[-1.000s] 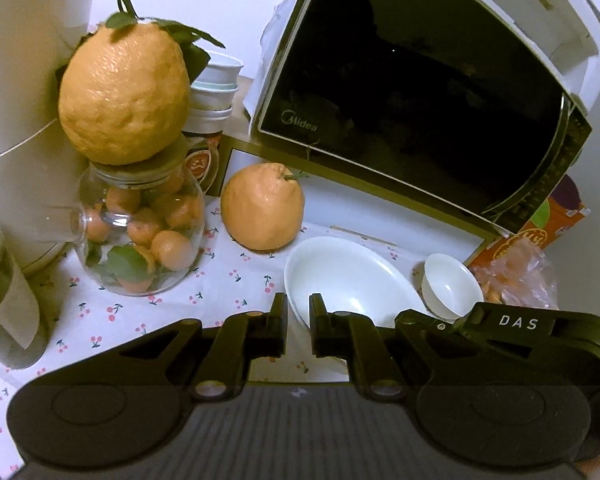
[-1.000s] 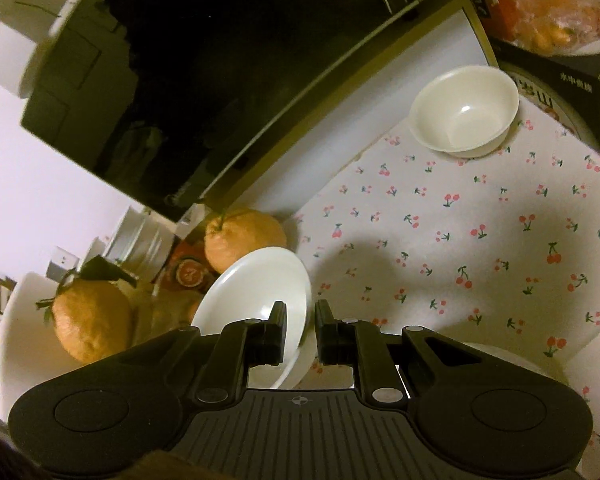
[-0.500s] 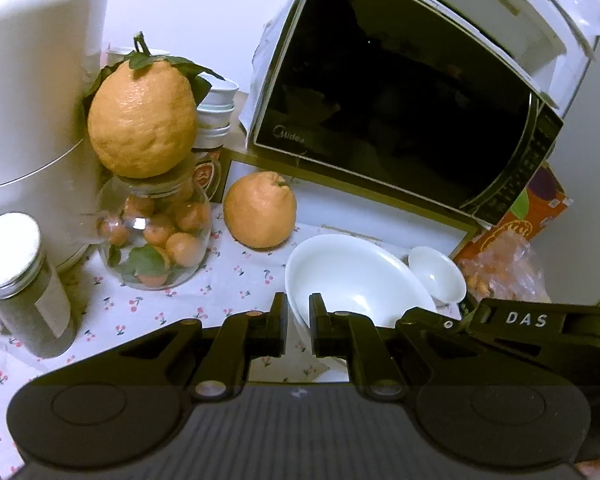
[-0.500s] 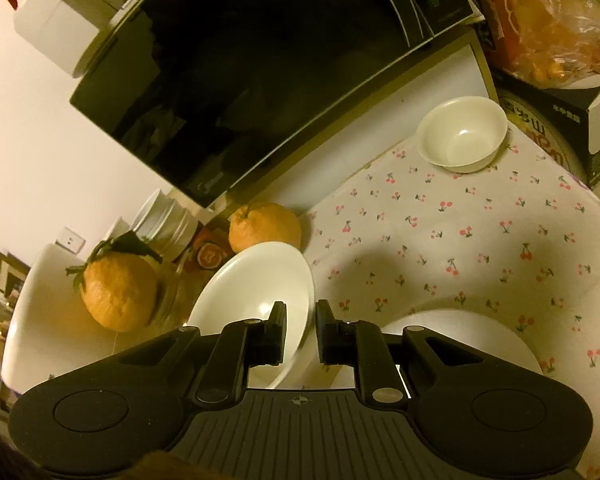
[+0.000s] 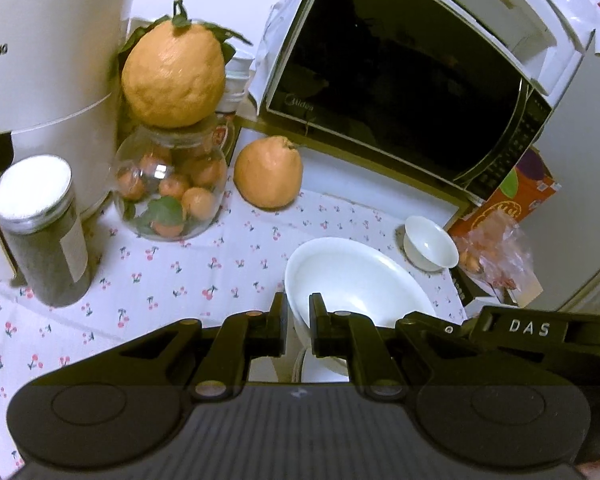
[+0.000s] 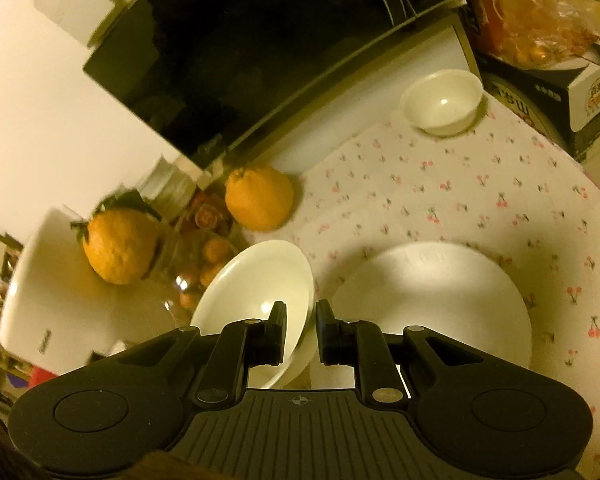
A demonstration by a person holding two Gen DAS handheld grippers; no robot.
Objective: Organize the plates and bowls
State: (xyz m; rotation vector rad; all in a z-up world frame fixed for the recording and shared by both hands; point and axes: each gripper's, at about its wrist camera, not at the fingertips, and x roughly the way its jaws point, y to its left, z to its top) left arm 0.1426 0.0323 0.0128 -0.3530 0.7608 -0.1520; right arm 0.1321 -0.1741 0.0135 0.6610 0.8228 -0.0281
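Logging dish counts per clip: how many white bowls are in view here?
2. The large bowl is clamped at its rim by both grippers, left and right; the small bowl sits by the microwave. Stacked cups behind the fruit are unclear.

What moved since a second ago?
Both tools, left and right, stayed clamped on the big bowl and carried it over toward the flat plate, which came into view. The small bowl and oranges stayed put.

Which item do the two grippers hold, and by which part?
Both the left gripper and the right gripper hold the large white bowl by its rim, at opposite sides.
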